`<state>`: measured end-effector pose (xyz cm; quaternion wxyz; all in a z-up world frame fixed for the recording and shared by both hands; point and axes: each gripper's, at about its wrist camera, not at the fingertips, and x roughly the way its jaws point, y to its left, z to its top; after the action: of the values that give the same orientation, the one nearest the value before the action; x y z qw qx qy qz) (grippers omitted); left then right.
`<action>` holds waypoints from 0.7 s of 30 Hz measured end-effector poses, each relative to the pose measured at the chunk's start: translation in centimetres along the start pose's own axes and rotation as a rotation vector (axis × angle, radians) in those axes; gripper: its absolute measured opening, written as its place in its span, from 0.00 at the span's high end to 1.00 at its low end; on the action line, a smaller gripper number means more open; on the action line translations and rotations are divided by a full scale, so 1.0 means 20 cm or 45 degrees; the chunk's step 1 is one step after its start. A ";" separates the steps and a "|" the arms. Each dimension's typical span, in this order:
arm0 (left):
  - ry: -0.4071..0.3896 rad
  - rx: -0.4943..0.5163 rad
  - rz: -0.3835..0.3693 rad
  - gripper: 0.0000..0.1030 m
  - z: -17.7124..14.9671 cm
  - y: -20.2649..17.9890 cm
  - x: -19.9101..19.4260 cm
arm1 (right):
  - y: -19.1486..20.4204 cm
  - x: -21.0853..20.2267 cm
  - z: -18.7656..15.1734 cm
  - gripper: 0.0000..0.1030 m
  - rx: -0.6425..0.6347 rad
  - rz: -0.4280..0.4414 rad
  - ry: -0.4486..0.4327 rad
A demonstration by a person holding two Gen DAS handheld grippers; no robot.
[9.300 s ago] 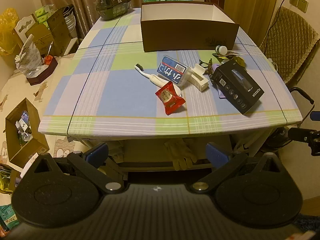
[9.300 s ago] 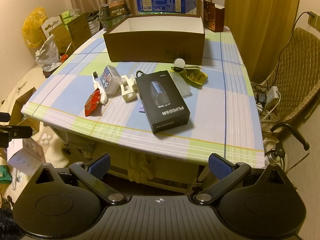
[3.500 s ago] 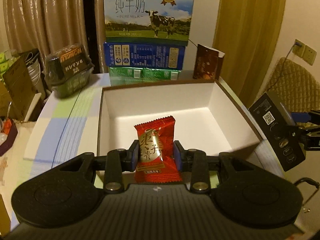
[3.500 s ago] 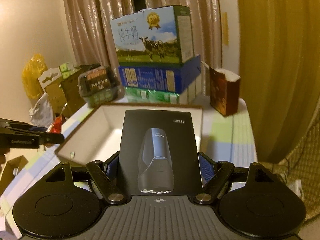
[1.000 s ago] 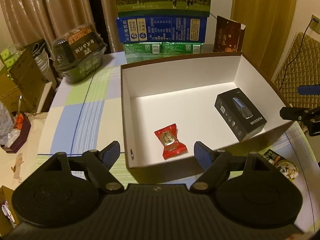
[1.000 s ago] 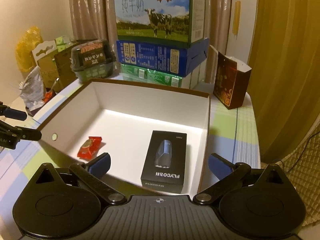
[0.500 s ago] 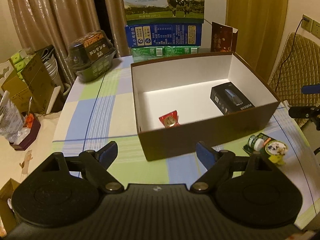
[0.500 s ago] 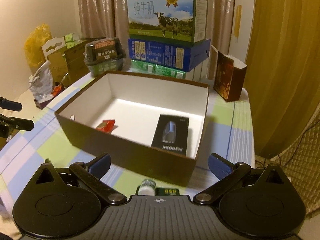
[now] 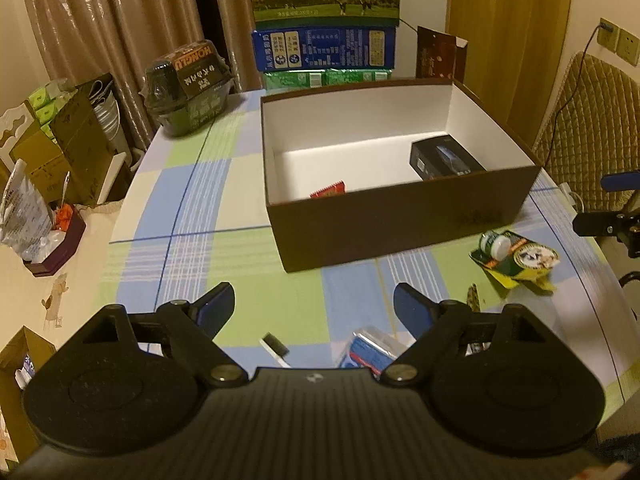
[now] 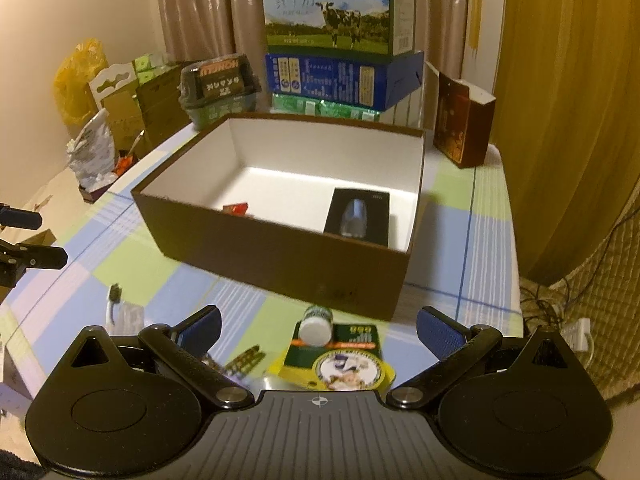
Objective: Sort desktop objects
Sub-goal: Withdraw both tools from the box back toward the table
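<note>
Free room: bare checked worktop (image 9: pixel 192 216) left of brown box (image 9: pixel 400 224); box interior open between red packet (image 9: pixel 328 191) and black carton (image 9: pixel 444 158). Obstacles: stacked milk cartons (image 10: pixel 332 40) far; green packet with bottle (image 10: pixel 340 344), toothbrush (image 9: pixel 275 345) and blue case (image 9: pixel 372 350) near.

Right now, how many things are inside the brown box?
2. A red snack packet lies near the left front of the brown box; a black product box lies at the right. The front wall could hide something small.
</note>
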<state>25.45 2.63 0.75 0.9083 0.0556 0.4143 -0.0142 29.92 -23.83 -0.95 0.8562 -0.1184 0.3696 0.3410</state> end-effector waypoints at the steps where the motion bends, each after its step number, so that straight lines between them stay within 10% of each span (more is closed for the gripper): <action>1: 0.006 -0.001 -0.004 0.18 -0.01 -0.01 0.00 | 0.00 0.00 -0.01 0.02 -0.001 0.001 0.005; 21: 0.129 0.001 -0.026 0.17 -0.22 -0.08 0.01 | -0.01 0.01 -0.21 0.02 0.044 -0.010 0.158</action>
<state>22.19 1.45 -2.43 0.8859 0.0523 0.4604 -0.0208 27.80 -25.76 -4.17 0.8348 -0.1260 0.4273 0.3234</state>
